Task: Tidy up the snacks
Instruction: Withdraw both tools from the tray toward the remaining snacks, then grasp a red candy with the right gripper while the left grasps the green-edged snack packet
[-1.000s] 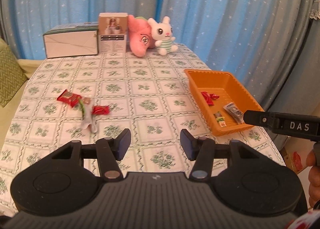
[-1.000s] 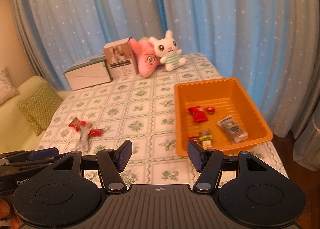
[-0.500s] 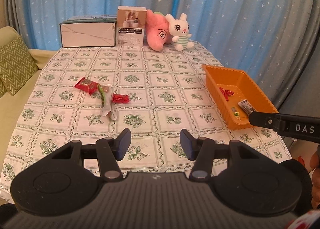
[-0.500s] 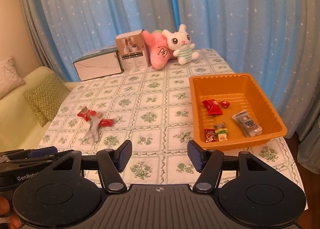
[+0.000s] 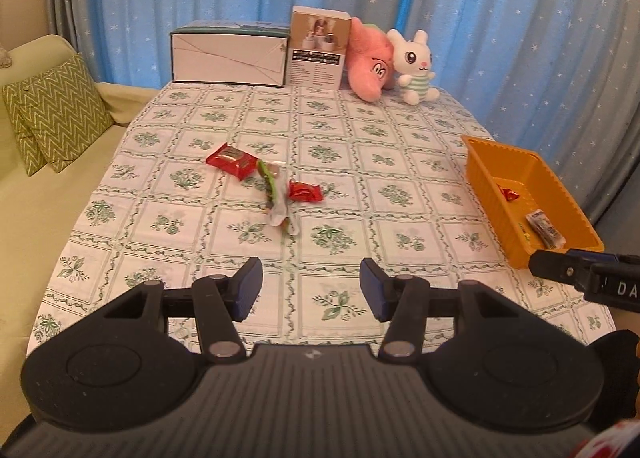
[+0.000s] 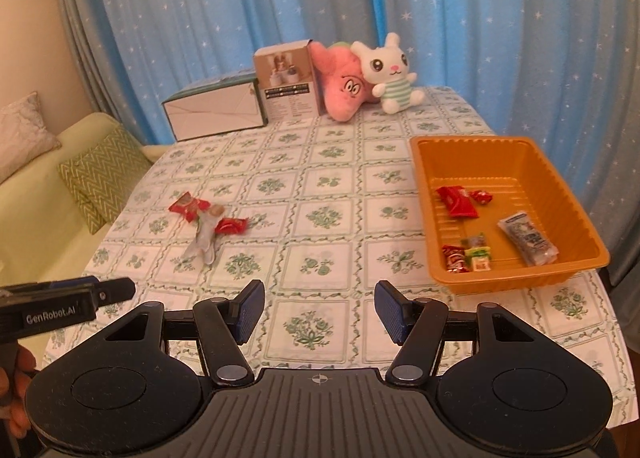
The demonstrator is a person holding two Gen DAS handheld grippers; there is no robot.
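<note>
Three snacks lie together left of the table's middle: a red packet [image 5: 231, 162] [image 6: 187, 205], a clear green-striped packet [image 5: 278, 200] [image 6: 204, 239] and a small red packet [image 5: 305, 192] [image 6: 231, 226]. An orange tray [image 5: 516, 226] [image 6: 424, 178] at the right edge holds several snacks, among them a red packet [image 6: 456, 201] and a silver packet [image 6: 527, 238]. My left gripper [image 5: 311, 290] is open and empty above the near table edge, well short of the loose snacks. My right gripper [image 6: 319, 313] is open and empty, left of the tray's near corner.
At the table's far end stand a white box [image 5: 229, 55], a tall printed carton [image 5: 319, 48], a pink plush [image 5: 370, 60] and a white bunny plush [image 5: 414, 66]. A sofa with a green zigzag cushion [image 5: 56, 112] runs along the left. Blue curtains hang behind.
Both grippers have pulled back and swung left, so the table sits further away in both views. The snacks and the tray have not moved. Both jaws stay open.
</note>
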